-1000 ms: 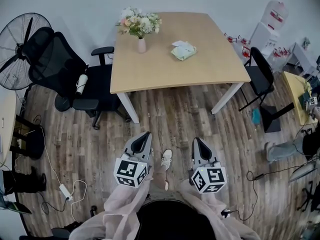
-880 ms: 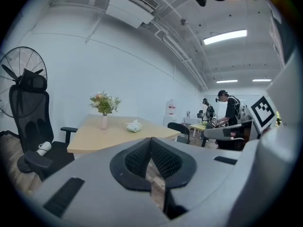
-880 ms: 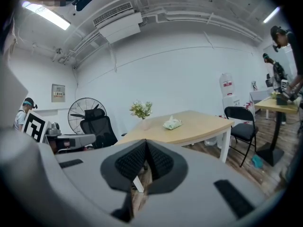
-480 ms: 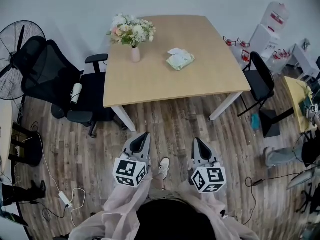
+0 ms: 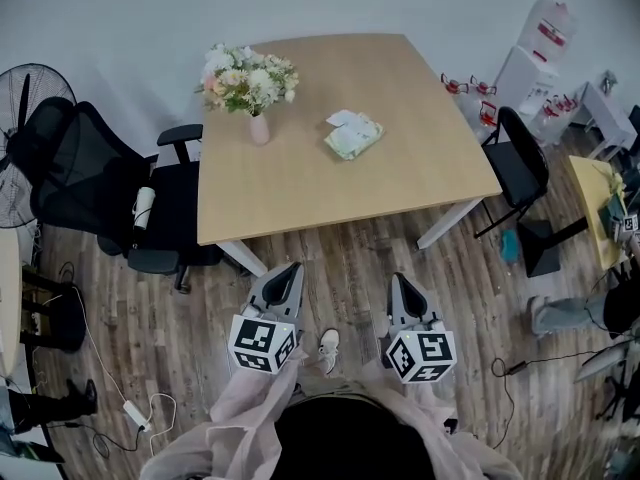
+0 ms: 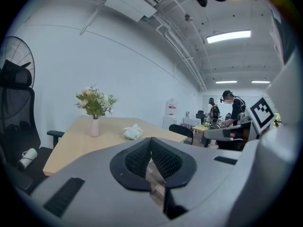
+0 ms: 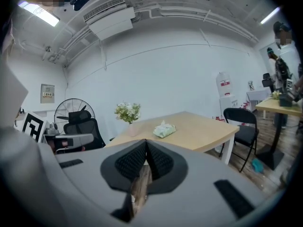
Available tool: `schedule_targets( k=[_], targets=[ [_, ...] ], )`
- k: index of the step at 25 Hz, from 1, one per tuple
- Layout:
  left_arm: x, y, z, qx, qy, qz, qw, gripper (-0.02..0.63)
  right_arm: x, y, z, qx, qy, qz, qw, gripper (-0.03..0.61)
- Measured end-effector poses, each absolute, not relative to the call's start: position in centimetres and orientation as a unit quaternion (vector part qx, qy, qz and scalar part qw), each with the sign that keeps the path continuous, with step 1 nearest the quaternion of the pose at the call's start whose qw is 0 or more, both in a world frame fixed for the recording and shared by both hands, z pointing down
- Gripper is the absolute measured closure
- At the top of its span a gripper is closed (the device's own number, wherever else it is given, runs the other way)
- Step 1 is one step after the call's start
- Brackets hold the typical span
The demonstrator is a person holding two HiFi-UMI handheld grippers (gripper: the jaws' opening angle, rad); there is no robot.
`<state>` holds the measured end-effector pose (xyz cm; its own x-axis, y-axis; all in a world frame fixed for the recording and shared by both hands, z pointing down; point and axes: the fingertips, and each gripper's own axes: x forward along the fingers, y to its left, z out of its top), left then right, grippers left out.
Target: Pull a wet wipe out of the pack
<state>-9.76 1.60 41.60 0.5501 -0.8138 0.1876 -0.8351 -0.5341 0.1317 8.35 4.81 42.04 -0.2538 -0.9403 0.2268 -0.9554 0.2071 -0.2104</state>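
Two sets | left tongs (image 5: 292,269): closed, empty | right tongs (image 5: 397,281): closed, empty

No wording, brand or number can be read anywhere in this office scene. The red label on the water dispenser (image 5: 548,28), the framed wall notice (image 7: 47,93) and the print on the wet wipe pack (image 5: 352,135) are all too small or blurred to make out. The cubes on the left gripper (image 5: 289,270) and right gripper (image 5: 398,282) carry only black-and-white square code patterns, not letters.
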Motion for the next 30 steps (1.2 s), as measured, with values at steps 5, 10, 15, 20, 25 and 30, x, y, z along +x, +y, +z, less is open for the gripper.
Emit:
schedule_targets(
  k=[5,10,15,20,25,30],
  targets=[
    [-9.7,-1.4,41.0,0.876,-0.47,0.039,0.104,0.601,8.2,1.9,41.4,0.608,-0.78,0.145,0.035,0.569],
    [-9.1,-2.8,41.1,0.88,-0.461,0.038,0.104,0.601,8.7,0.2,41.4,0.615,-0.774,0.144,0.037,0.569],
    [-9.0,-3.3,42.1,0.88,-0.46,0.043,0.112,0.601,9.1,0.2,42.4,0.618,-0.77,0.151,0.04,0.569],
    [-7.8,-3.1,42.0,0.885,-0.45,0.051,0.108,0.601,11.2,0.7,43.1,0.636,-0.753,0.166,0.034,0.569],
    [-7.1,-4.3,42.1,0.887,-0.446,0.059,0.107,0.601,11.8,-0.9,43.0,0.637,-0.752,0.167,0.027,0.569],
    [-6.3,-6.1,42.3,0.887,-0.447,0.061,0.103,0.601,12.0,-2.9,43.3,0.628,-0.759,0.167,0.028,0.569]
  ],
)
